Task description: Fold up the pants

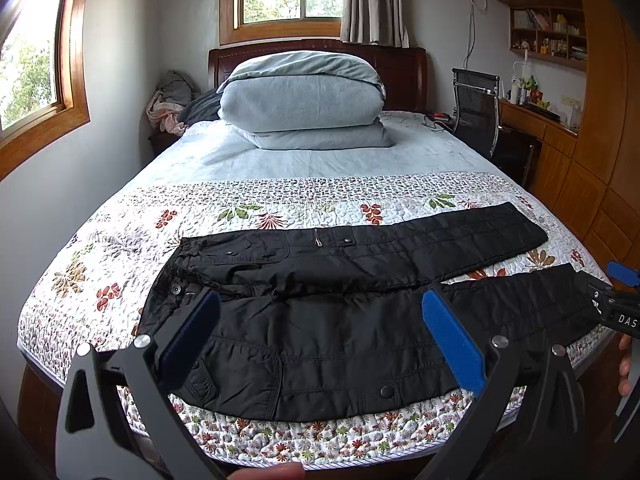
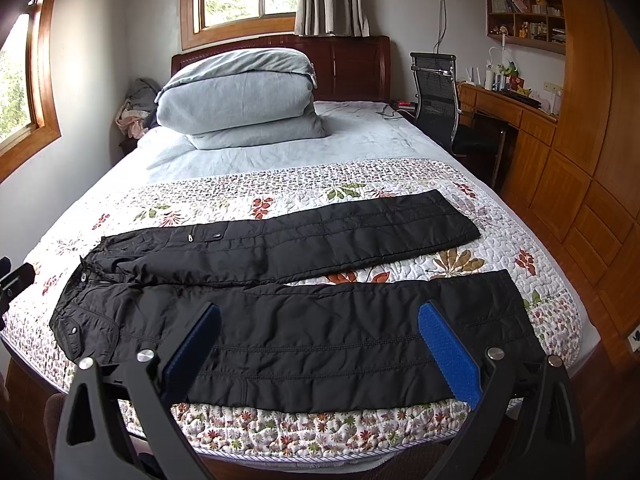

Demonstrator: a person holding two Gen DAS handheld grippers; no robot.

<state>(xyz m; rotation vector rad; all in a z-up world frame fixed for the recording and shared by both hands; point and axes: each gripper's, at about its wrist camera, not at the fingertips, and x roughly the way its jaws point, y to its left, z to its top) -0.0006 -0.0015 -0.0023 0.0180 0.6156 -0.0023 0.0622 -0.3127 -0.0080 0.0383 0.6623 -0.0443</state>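
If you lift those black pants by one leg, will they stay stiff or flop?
The black pants would probably flop: they lie flat with soft wrinkles. The stitched, padded-looking fabric suggests some bulk, so likely a thick drape. Its faint sheen may make it slippery on the quilt.

The shelf (image 1: 549,36) items are too small to tell; the right gripper (image 1: 624,300) is cut off at the edge.

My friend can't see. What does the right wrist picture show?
Black pants lie flat and unfolded across a flowery quilt on a bed, legs spread apart. The open right gripper hovers over the nearer leg, holding nothing.
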